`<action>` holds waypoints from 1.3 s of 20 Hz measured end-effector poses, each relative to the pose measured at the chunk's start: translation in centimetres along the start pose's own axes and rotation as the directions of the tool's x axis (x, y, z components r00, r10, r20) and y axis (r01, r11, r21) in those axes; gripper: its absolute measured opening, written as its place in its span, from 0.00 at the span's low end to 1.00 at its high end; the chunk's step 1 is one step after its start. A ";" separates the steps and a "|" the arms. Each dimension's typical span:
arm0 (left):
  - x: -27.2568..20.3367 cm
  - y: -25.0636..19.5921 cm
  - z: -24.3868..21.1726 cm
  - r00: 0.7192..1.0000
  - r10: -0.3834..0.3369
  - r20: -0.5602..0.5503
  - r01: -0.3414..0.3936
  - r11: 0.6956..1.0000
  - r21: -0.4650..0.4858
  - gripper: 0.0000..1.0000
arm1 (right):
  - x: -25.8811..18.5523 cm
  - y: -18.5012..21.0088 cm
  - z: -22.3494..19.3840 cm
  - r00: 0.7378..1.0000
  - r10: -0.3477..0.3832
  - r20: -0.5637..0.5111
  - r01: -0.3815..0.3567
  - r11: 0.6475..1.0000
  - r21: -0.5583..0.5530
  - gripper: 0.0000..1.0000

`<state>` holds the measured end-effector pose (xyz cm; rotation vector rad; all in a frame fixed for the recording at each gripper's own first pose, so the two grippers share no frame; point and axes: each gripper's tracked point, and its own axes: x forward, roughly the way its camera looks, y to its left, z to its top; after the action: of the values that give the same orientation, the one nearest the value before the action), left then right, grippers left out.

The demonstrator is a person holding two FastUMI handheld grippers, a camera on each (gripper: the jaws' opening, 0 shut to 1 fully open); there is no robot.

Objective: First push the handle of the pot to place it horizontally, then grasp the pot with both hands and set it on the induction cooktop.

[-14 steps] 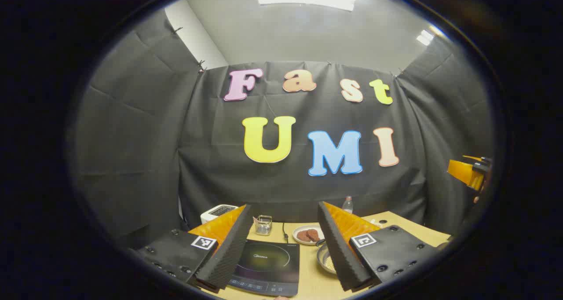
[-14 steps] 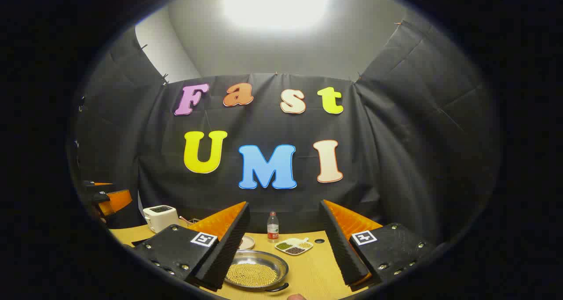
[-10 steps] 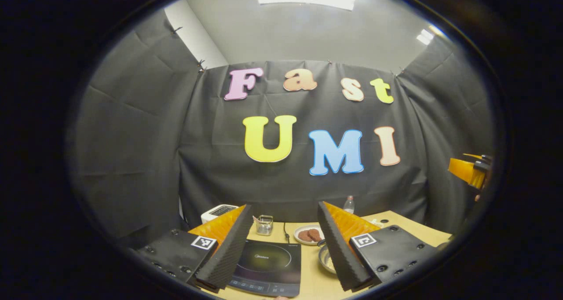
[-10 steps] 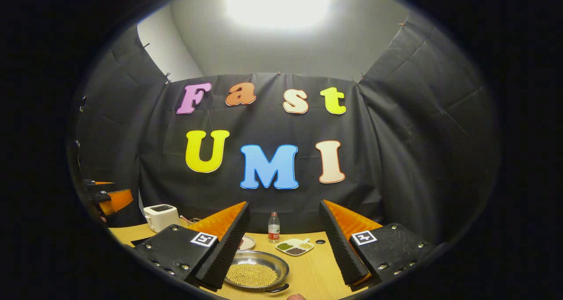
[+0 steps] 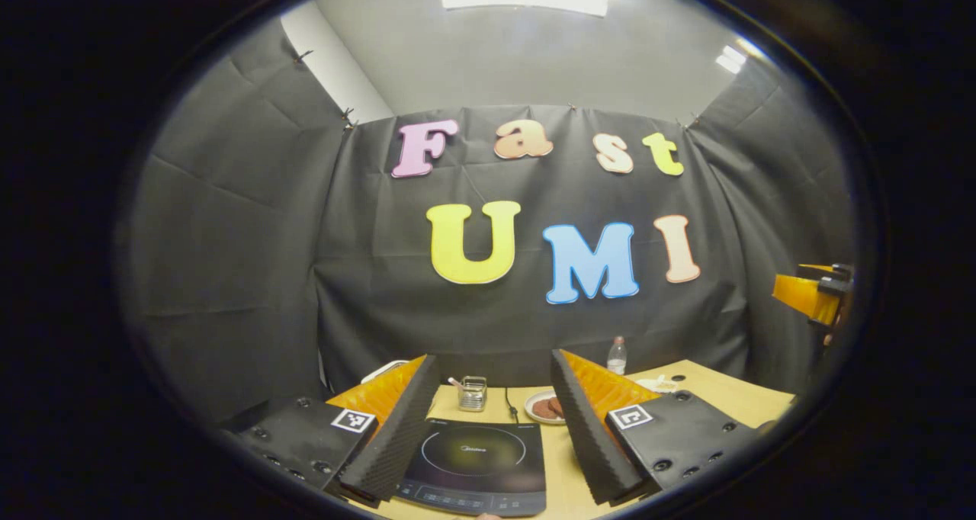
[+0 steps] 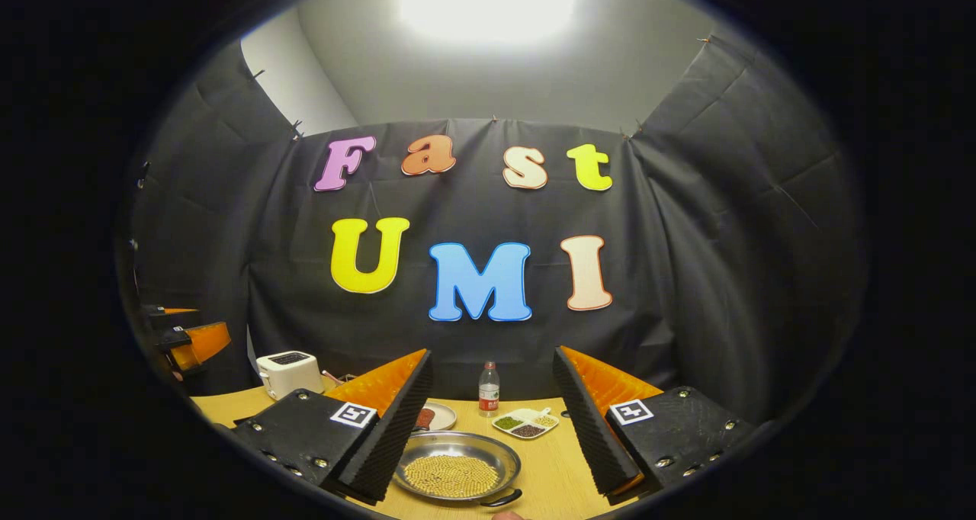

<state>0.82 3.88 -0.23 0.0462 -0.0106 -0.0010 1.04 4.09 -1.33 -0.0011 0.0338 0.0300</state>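
Grippers: left gripper [image 5: 492, 428] and right gripper [image 6: 492, 428] both spread wide, grasping nothing | pot [image 6: 457, 470] near right gripper | induction cooktop [image 5: 476, 463] on wooden table [image 6: 549, 474] | black-draped booth

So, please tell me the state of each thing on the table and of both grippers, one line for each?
left gripper: open, holds nothing, above the table
right gripper: open, holds nothing
pot: on the table, uncovered, holds yellowish grains, not grasped
induction cooktop: flat on the table, nothing on it
toaster: upright, slot up
bottle: upright, capped
divided dish: filled with assorted grains
plate: holds brown pieces
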 end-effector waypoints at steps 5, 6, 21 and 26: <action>0.0 2.0 -0.5 1.000 -0.024 0.004 0.024 1.000 0.001 0.95 | -0.4 2.1 -0.6 1.000 -0.009 0.003 0.009 1.000 -0.007 0.96; 0.1 2.4 -0.7 1.000 -0.028 0.005 0.028 1.000 0.000 0.95 | -0.4 2.4 -0.7 1.000 -0.016 0.004 0.016 1.000 -0.007 0.95; 1.1 4.7 -2.2 0.999 -0.037 -0.004 0.037 0.999 -0.033 0.99 | -0.1 5.3 -5.2 0.991 0.028 -0.131 -0.033 0.999 -0.036 0.80; 3.1 3.2 -2.9 1.000 -0.017 -0.024 0.016 0.999 -0.028 0.96 | 0.9 5.7 -10.5 0.949 0.123 -0.290 -0.130 0.992 -0.004 0.44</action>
<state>3.98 7.23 -2.98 0.0187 0.0142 -0.0172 1.42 9.76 -11.89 -0.0266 0.3273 0.1590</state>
